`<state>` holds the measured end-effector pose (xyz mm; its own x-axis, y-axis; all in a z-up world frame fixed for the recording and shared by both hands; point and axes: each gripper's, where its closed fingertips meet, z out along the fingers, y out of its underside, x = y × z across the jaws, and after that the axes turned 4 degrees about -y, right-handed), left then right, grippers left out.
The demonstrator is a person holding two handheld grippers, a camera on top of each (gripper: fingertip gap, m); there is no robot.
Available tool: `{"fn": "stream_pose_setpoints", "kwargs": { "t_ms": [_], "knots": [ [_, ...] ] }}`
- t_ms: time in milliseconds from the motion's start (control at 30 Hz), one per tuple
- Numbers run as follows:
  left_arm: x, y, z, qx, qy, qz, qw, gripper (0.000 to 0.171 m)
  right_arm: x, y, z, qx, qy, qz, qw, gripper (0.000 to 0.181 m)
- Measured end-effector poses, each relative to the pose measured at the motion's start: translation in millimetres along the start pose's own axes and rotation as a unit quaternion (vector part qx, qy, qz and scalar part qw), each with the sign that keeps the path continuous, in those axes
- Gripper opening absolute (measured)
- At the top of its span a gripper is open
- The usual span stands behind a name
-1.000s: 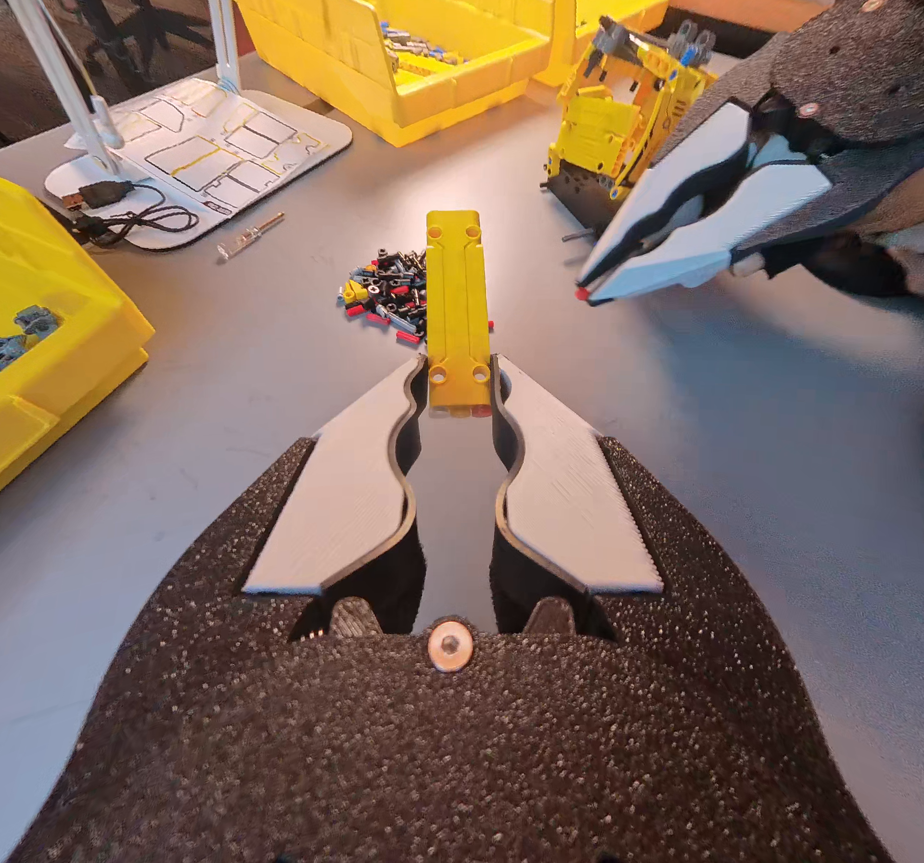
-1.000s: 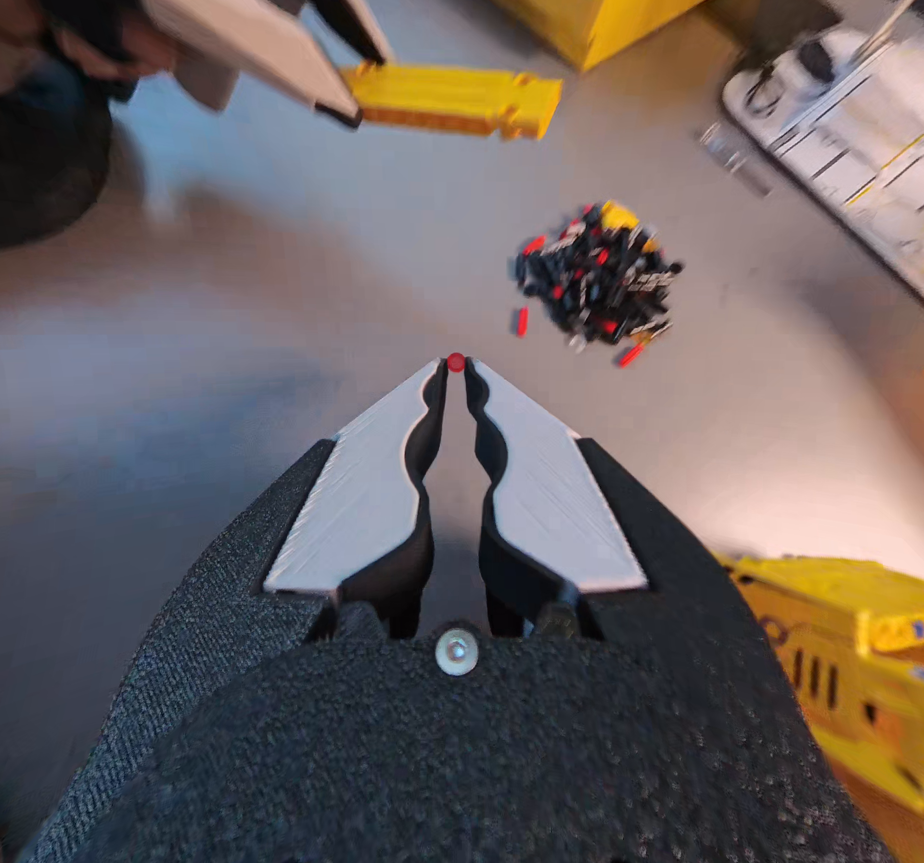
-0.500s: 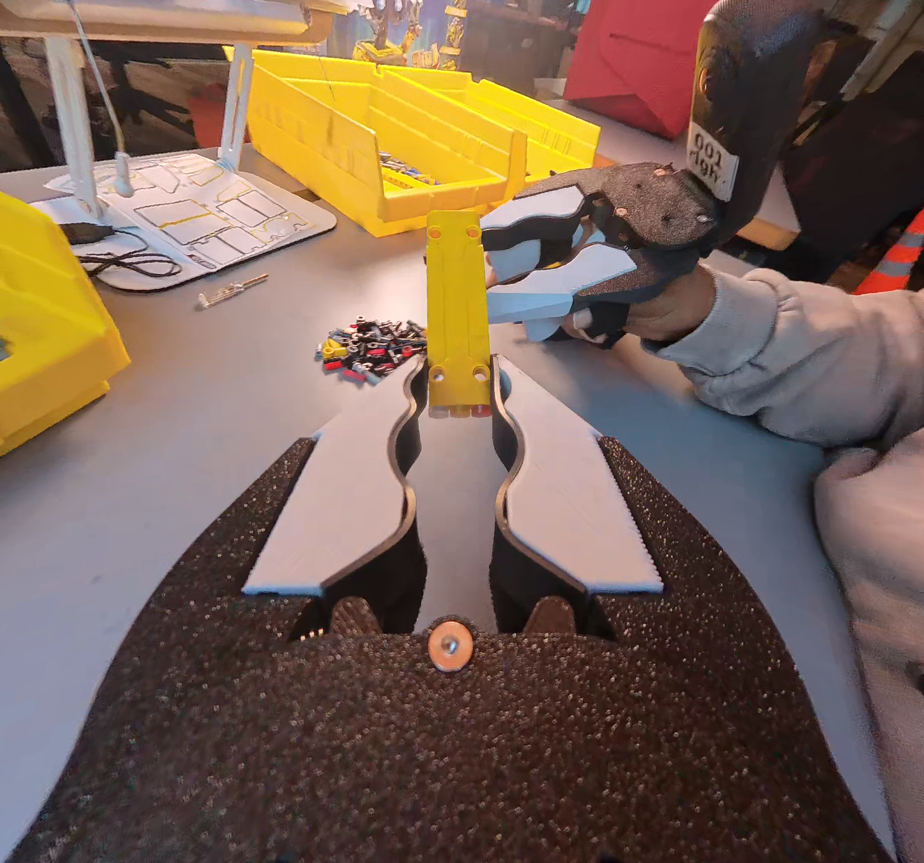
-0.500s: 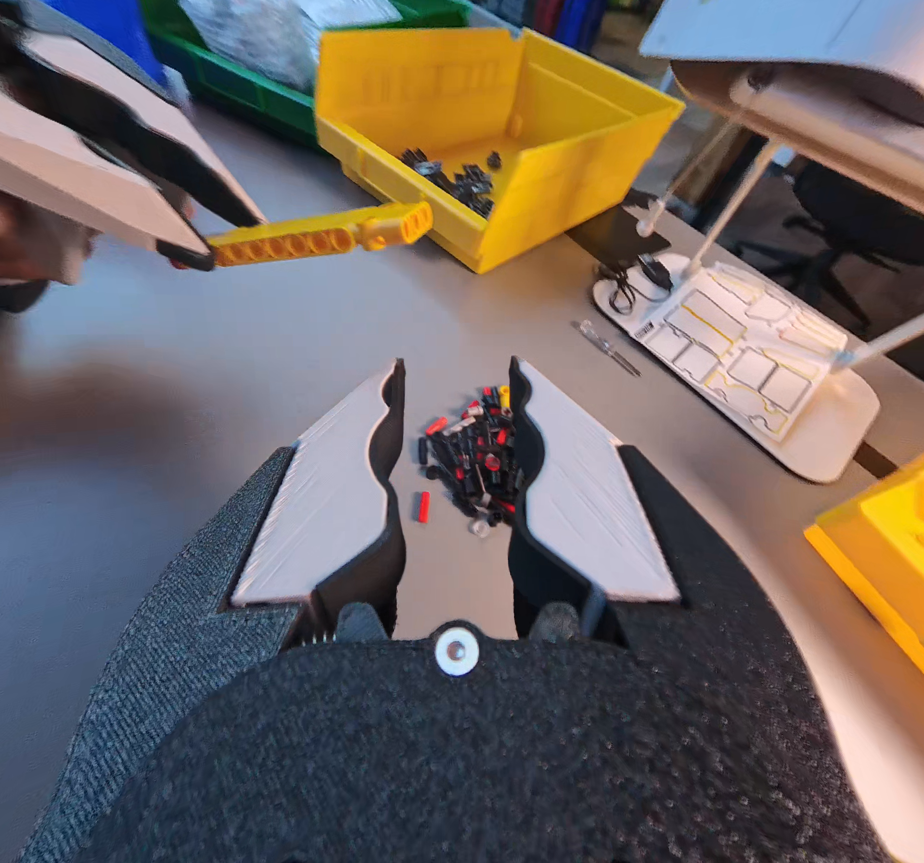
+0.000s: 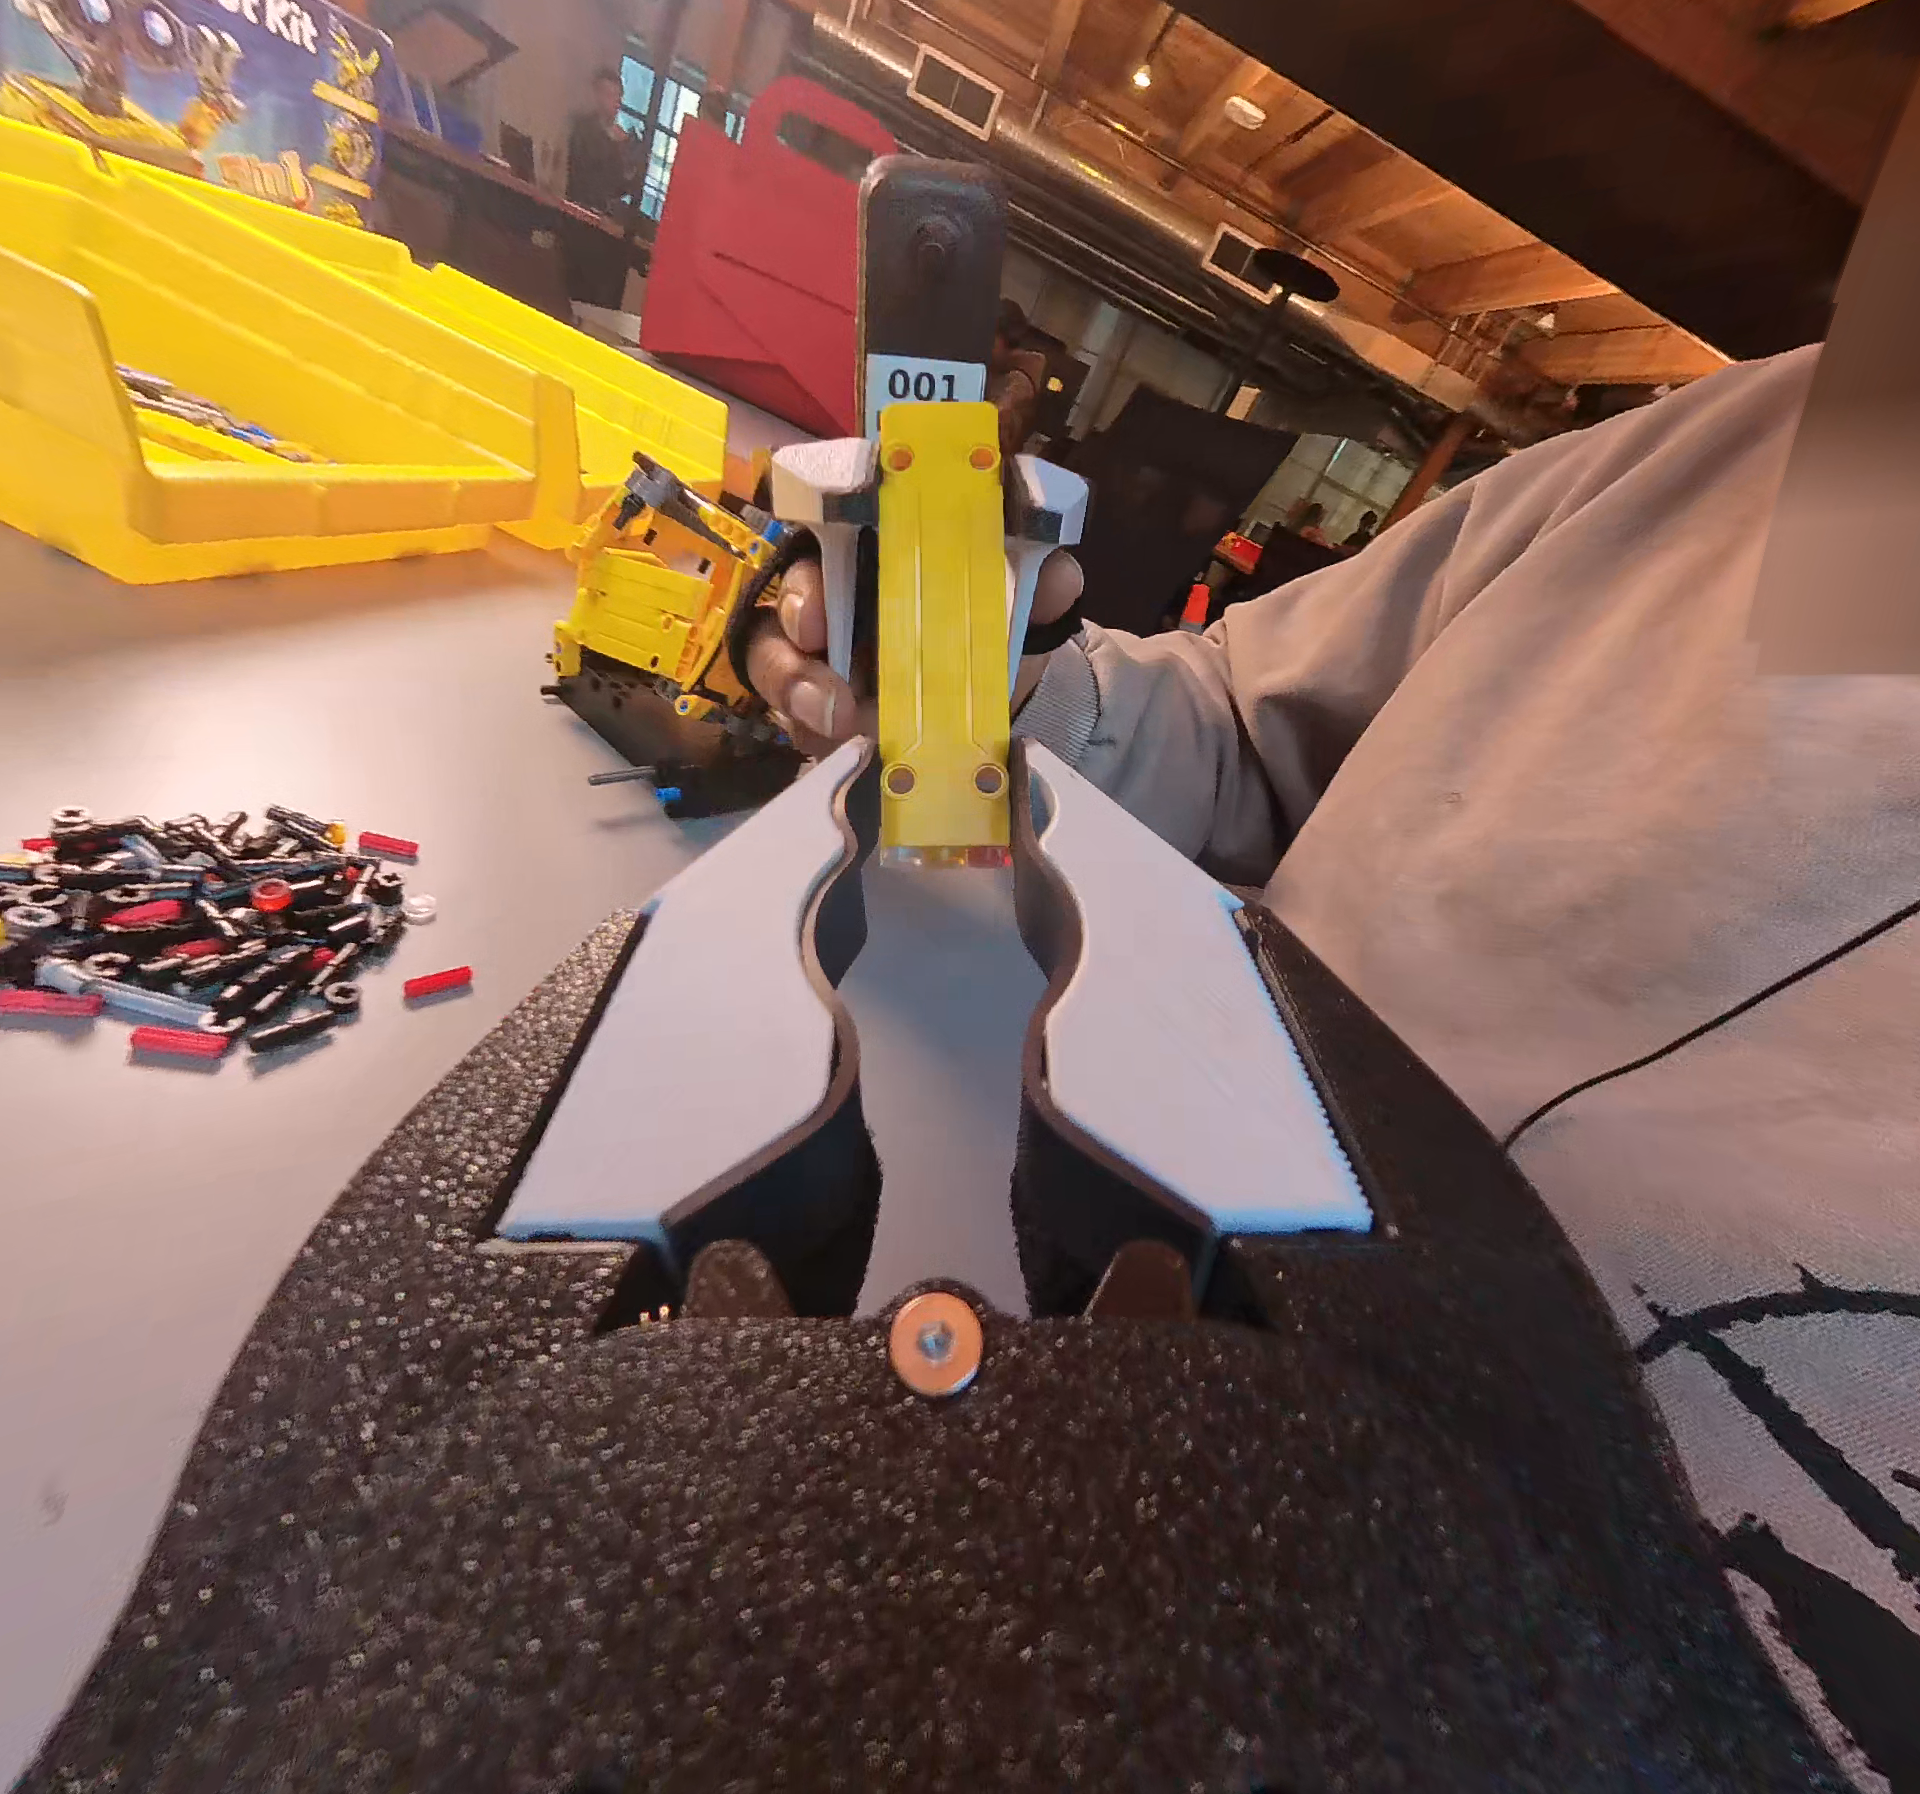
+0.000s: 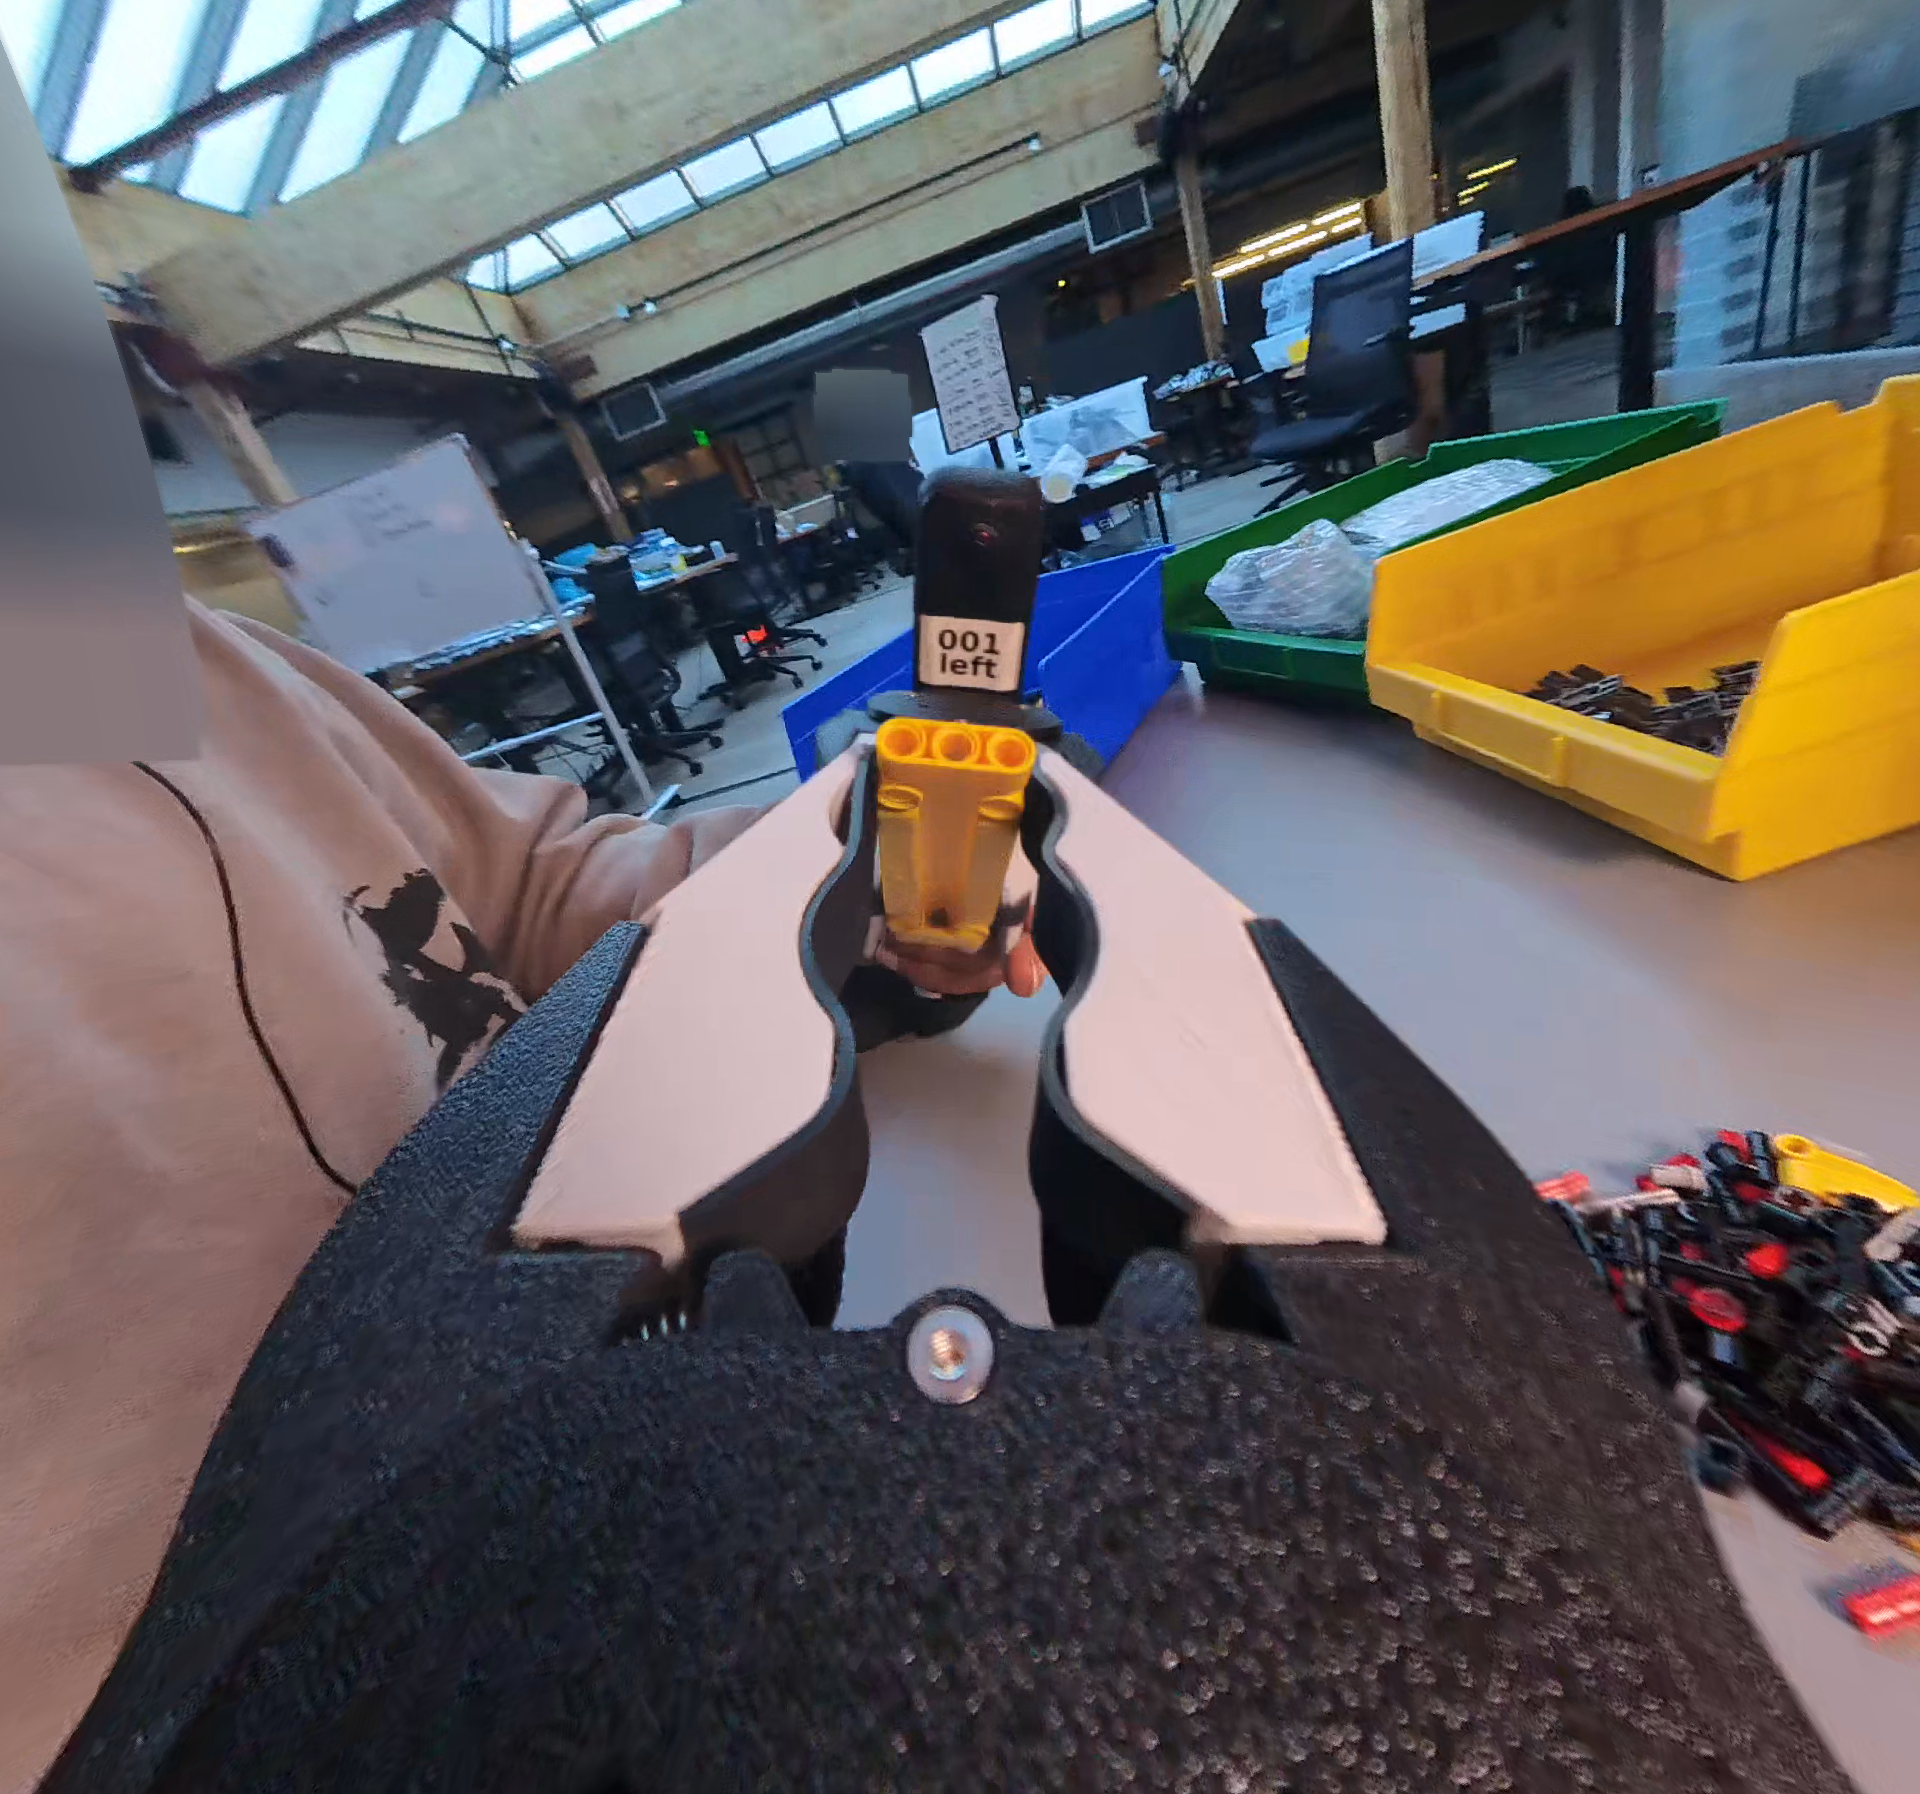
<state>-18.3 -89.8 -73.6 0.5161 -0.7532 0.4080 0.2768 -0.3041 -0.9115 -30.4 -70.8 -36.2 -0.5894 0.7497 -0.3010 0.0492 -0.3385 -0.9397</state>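
Observation:
My left gripper [image 5: 940, 768] is shut on the near end of a long yellow panel [image 5: 940, 622] and holds it up off the grey table [image 5: 312, 705]. My right gripper [image 5: 935, 497] faces it from the far side, with its fingers on either side of the panel's other end. In the right wrist view the right gripper [image 6: 948, 778] is shut on the panel's three-holed end [image 6: 951, 851]. The left gripper's black handle [image 6: 977, 560] and a hand show behind it. The two grippers point at each other, and the panel spans between them.
A pile of small black and red parts [image 5: 197, 923] lies on the table to the left and also shows in the right wrist view [image 6: 1766, 1329]. A yellow model vehicle [image 5: 665, 601] stands behind. Yellow bins [image 5: 312, 435] [image 6: 1662, 664], a green bin [image 6: 1455, 497] and a blue bin [image 6: 1091, 643] line the table. A person's sleeve [image 5: 1455, 601] is at the right. The gap from one gripper's tips to the other's is roughly 4 centimeters.
Both grippers tilted up from the table. The right gripper, shut on a small red piece a second ago, opened, swung round to face the left one and closed on the panel's far end.

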Motion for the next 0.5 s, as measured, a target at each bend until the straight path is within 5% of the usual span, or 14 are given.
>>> {"fn": "stream_pose_setpoints", "kwargs": {
  "t_ms": [267, 500],
  "knots": [
    [-16.6, 4.0, 0.6, -0.003, -0.038, -0.009, 0.999, 0.038, 19.4, 14.9, -4.8, -0.037, 0.046, 0.089, 0.994, 0.025],
    [-32.2, 41.5, 20.6, -0.133, -0.139, 0.126, 0.973, 0.009, 34.0, 51.9, 3.8, -0.160, 0.124, 0.021, 0.979, 0.026]
  ]
}}
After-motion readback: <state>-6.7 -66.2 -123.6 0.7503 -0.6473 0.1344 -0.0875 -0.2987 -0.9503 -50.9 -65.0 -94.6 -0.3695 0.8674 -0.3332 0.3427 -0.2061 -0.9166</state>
